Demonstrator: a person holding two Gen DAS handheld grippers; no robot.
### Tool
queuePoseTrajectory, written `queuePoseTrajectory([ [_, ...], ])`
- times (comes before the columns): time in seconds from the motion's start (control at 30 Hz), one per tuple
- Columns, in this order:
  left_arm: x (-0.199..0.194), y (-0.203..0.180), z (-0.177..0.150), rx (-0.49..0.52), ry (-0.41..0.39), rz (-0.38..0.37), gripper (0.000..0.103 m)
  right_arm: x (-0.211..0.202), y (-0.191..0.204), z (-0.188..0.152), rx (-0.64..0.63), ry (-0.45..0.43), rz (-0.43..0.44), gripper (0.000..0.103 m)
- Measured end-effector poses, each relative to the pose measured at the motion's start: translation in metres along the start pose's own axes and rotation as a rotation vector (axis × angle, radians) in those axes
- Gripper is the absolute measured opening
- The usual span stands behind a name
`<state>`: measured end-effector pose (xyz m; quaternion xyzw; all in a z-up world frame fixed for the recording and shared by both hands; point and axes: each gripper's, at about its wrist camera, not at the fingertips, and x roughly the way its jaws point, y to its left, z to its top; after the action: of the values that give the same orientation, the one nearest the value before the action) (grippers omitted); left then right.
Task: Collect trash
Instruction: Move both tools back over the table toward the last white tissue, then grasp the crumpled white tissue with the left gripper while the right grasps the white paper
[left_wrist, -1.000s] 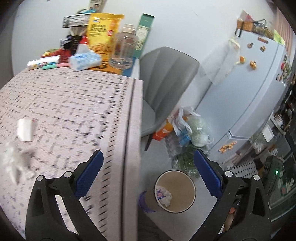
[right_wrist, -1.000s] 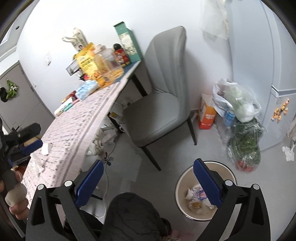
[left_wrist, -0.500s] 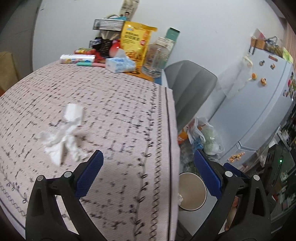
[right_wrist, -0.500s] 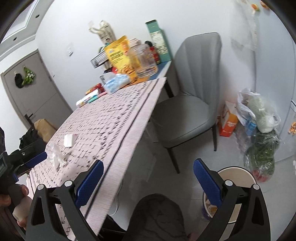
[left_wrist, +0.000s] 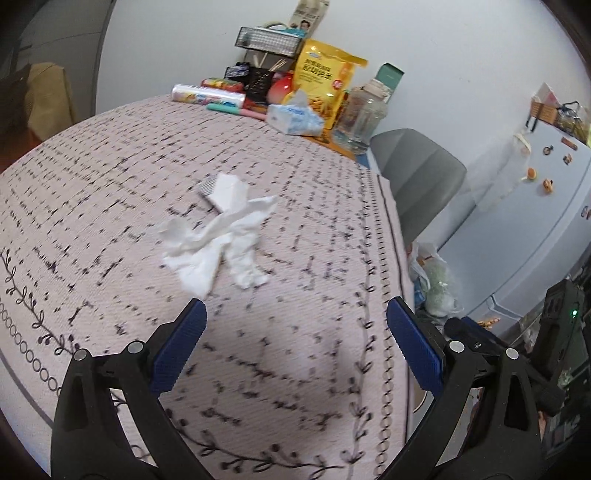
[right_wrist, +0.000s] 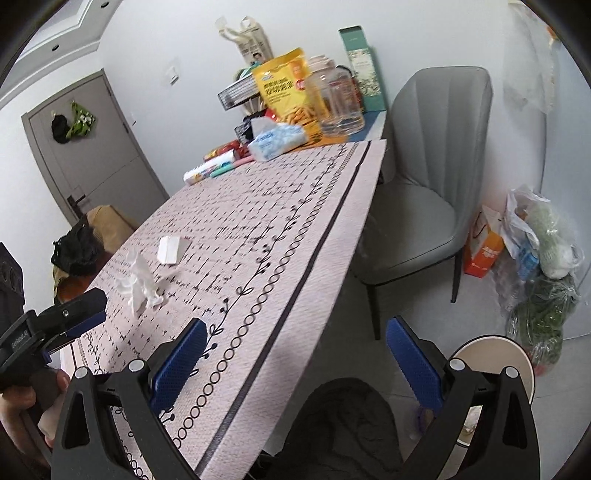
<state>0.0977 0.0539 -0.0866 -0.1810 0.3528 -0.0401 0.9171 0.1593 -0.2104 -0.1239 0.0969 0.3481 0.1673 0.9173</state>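
Observation:
A crumpled white tissue (left_wrist: 218, 240) lies on the patterned pink tablecloth (left_wrist: 110, 206), with a small white folded paper (left_wrist: 225, 190) just behind it. Both show in the right wrist view: the tissue (right_wrist: 140, 284) and the paper (right_wrist: 171, 249). My left gripper (left_wrist: 295, 339) is open and empty, low over the cloth just short of the tissue. My right gripper (right_wrist: 293, 350) is open and empty above the table's edge. The round bin (right_wrist: 495, 354) stands on the floor at lower right, with trash inside.
Snack bag (left_wrist: 327, 83), tissue pack (left_wrist: 295, 118), glass jar (left_wrist: 364, 110) and other items crowd the table's far end. A grey chair (right_wrist: 424, 206) stands beside the table. Grocery bags (right_wrist: 543, 258) sit on the floor by the fridge (left_wrist: 535, 206).
My left gripper has swung from the bin over the table and closed in on the tissue. The right gripper has risen and turned toward the table.

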Motion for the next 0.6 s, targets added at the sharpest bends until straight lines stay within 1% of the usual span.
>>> queuePoseTrajectory([
  [0.23,0.004,0.032,0.004,-0.066,-0.004,0.039,0.095,0.01,0.017,0.004,-0.022,-0.002,0.032,0.095],
  [0.27,0.006,0.036,0.004,-0.078,-0.003,0.041,0.094,0.012,0.02,0.004,-0.027,0.001,0.037,0.095],
  [0.33,0.011,0.042,0.006,-0.094,0.005,0.049,0.086,0.016,0.024,0.004,-0.034,0.008,0.049,0.095],
  [0.43,0.022,0.048,0.009,-0.107,0.02,0.066,0.08,0.021,0.028,0.004,-0.044,0.015,0.064,0.095],
  [0.5,0.027,0.048,0.012,-0.116,0.026,0.07,0.08,0.023,0.028,0.004,-0.045,0.019,0.069,0.095],
  [0.57,0.033,0.044,0.015,-0.101,0.03,0.079,0.08,0.026,0.026,0.004,-0.04,0.023,0.071,0.095],
  [0.6,0.036,0.042,0.017,-0.09,0.035,0.087,0.084,0.027,0.025,0.004,-0.037,0.024,0.07,0.095],
])
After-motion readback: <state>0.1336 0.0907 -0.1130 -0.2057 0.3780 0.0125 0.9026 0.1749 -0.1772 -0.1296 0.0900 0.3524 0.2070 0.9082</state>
